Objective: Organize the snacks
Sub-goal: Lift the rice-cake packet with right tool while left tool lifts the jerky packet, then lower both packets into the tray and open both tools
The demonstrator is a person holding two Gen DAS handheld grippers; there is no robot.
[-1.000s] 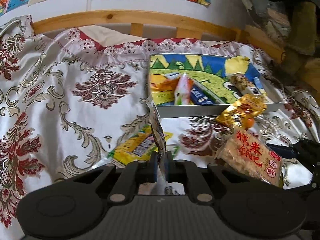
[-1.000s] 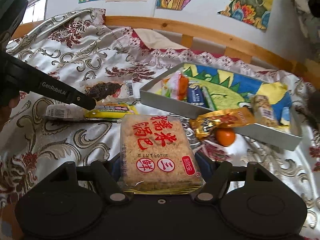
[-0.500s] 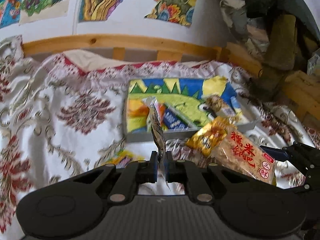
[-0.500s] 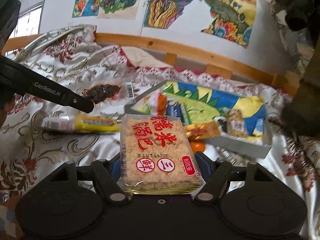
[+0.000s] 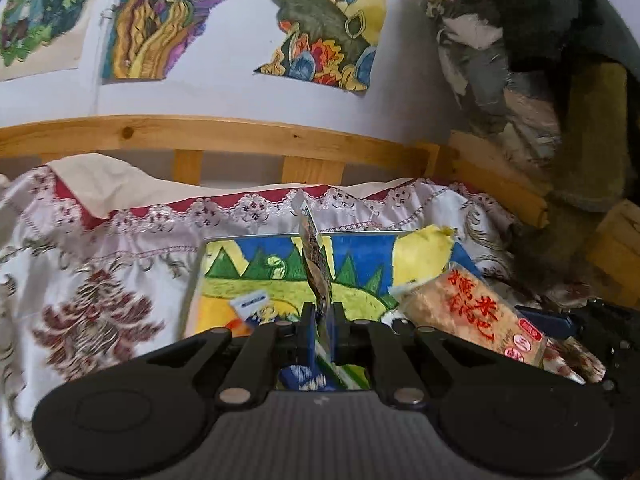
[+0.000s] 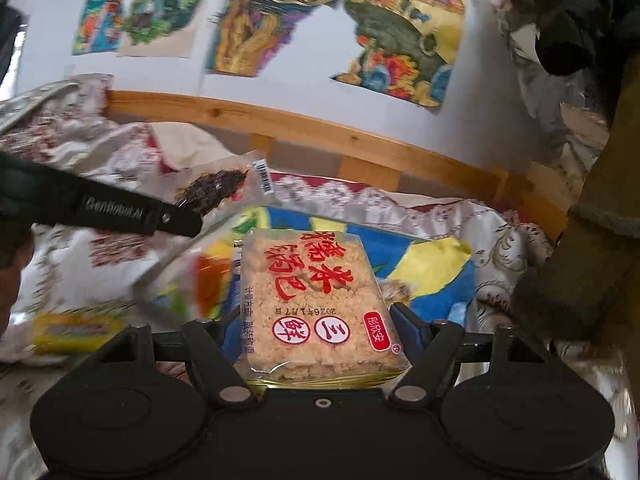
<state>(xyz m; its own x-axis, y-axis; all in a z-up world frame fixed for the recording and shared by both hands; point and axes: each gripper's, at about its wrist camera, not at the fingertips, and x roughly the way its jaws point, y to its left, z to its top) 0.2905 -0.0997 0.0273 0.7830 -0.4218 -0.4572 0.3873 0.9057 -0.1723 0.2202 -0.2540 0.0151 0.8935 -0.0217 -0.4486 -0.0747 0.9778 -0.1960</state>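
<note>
Two hand-held tongs are shown above a bed covered with a shiny white bedspread [image 5: 100, 280] patterned in dark red. The left tongs [image 5: 320, 322] are closed tightly on a thin clear snack packet [image 5: 314, 264], which is gripped by its lower edge and stands upright, edge-on, in the left wrist view. In the right wrist view the same packet [image 6: 224, 192] is seen from its flat side: a dark brown snack is visible inside and a barcode is printed at one corner. The right tongs [image 6: 320, 328] are spread wide and closed on a square rice cracker pack [image 6: 316, 300] printed with red Chinese characters; the pack is gripped by its two side edges and held flat, face up. In the left wrist view the cracker pack [image 5: 472, 312] appears just to the right of the thin packet. Both packs are held over a shallow grey tray [image 5: 192, 280] lined with a colourful picture of green hills, blue sky and yellow patches. A small blue-and-white packet [image 5: 250, 304] lies in the tray. A yellow packet [image 6: 76, 330] is seen, blurred, on the bedspread left of the tray. A wooden bed rail [image 5: 240, 136] and drawings on the wall [image 6: 280, 12] are seen behind.
</note>
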